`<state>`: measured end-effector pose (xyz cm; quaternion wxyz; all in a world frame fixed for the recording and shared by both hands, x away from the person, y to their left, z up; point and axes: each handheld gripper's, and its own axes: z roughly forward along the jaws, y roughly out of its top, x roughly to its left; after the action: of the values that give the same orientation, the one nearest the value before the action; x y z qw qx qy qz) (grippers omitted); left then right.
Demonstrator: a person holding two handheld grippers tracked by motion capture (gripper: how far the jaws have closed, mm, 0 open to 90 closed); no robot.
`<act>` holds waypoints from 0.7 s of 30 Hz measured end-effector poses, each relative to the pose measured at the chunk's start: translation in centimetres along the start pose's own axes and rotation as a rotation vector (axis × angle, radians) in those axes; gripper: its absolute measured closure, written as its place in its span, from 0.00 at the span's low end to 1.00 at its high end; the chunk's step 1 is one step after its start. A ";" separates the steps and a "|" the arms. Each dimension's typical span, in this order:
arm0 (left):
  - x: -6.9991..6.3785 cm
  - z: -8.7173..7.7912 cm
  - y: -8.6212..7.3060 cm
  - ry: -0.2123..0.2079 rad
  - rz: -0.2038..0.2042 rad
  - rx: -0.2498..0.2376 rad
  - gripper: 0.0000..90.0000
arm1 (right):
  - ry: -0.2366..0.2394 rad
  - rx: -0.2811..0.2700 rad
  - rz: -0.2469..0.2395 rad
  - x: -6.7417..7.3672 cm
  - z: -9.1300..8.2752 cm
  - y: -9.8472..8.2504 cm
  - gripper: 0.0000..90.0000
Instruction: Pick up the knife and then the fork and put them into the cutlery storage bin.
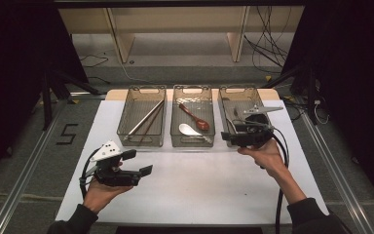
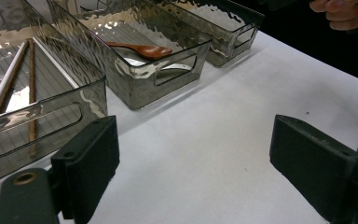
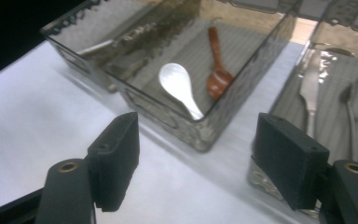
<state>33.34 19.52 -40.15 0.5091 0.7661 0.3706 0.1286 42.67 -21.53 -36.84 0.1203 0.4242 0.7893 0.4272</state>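
Apparently the sorting is done: chopsticks [image 1: 145,119], spoons [image 1: 193,123] and cutlery [image 3: 311,88] lie in their bins, and both the left hand-held gripper [image 1: 139,163] and the right hand-held gripper [image 3: 196,158] gape empty.

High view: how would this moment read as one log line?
left hand-held gripper open, empty | right hand-held gripper open, empty | spoons in middle bin

Three clear bins [image 1: 192,141] along tabletop [image 1: 199,190] far edge, left gripper [image 1: 137,162] open near left edge, right gripper [image 1: 233,127] open over right bin's [image 1: 224,105] near end.
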 end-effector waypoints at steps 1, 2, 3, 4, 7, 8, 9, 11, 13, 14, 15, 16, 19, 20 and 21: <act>0.0 0.0 0.0 0.000 -0.001 0.000 0.17 | 0.006 -0.012 0.002 0.2 -0.2 -0.2 0.35; 0.0 0.1 0.0 0.000 -0.002 0.000 0.17 | 0.011 -0.020 -0.002 0.4 -0.3 -0.3 0.35; 0.0 0.1 0.0 -0.001 -0.002 0.000 0.17 | 0.015 -0.024 -0.002 0.5 -0.4 -0.4 0.34; 0.0 0.0 0.0 -0.001 0.002 0.004 0.17 | 0.018 -0.026 -0.005 0.7 -0.4 -0.6 0.34; 0.0 0.1 0.0 -0.003 -0.003 -0.001 0.17 | 0.027 -0.035 -0.007 1.0 -0.6 -1.0 0.32; 0.0 0.0 0.0 -0.004 0.001 0.001 0.17 | 0.029 -0.042 -0.010 1.1 -0.7 -1.2 0.32; 0.0 0.1 0.0 -0.005 0.001 0.002 0.17 | 0.028 -0.049 -0.011 1.2 -0.8 -1.3 0.31; 0.0 0.1 0.0 -0.007 -0.001 0.002 0.17 | 0.036 -0.052 -0.008 1.4 -0.9 -1.7 0.30; 0.0 0.1 0.0 -0.007 -0.001 0.005 0.17 | 0.038 -0.063 -0.013 1.6 -1.0 -2.1 0.30; 0.0 0.1 0.0 -0.008 -0.001 0.005 0.17 | 0.042 -0.065 -0.015 1.7 -1.1 -2.3 0.29; 0.0 0.1 0.0 -0.008 -0.003 0.004 0.17 | 0.043 -0.074 -0.020 1.9 -1.2 -2.5 0.30; 0.0 0.1 -0.1 -0.008 -0.003 0.004 0.17 | 0.044 -0.075 -0.023 2.0 -1.3 -2.6 0.30; 0.0 0.1 -0.1 -0.013 -0.007 0.004 0.17 | 0.054 -0.093 -0.034 2.5 -1.7 -3.1 0.29; 0.0 0.2 -0.2 -0.012 -0.005 0.008 0.17 | 0.059 -0.100 -0.042 2.7 -1.8 -3.3 0.29; 0.0 0.2 -0.1 -0.014 -0.008 0.007 0.17 | 0.063 -0.106 -0.044 2.8 -2.0 -3.4 0.29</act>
<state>33.36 19.39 -40.36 0.5095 0.7673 0.3705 0.1202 37.91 -21.44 -37.83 0.1269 0.3861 0.7783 0.4787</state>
